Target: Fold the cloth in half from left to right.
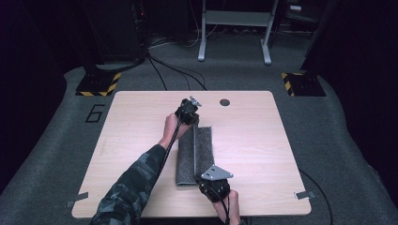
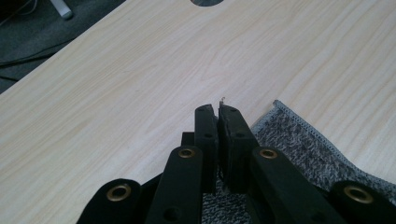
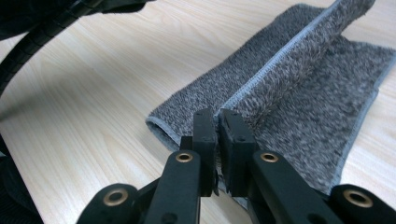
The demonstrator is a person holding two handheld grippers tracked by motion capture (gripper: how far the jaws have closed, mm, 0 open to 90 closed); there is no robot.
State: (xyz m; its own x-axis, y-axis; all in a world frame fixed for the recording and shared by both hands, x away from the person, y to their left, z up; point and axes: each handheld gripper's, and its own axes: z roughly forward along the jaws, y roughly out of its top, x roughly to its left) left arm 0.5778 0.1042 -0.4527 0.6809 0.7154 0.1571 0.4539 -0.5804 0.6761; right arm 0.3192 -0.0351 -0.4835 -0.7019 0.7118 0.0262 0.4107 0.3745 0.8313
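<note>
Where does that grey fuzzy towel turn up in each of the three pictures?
High view: the grey towel lies folded in the middle of the table, between the two grippers.
Left gripper view: its far corner shows at lower right, beside the black jaws.
Right gripper view: it fills the centre and right, one edge lifted and pinched by the jaws.
Shared landmark: the pale wooden tabletop under the towel.
</note>
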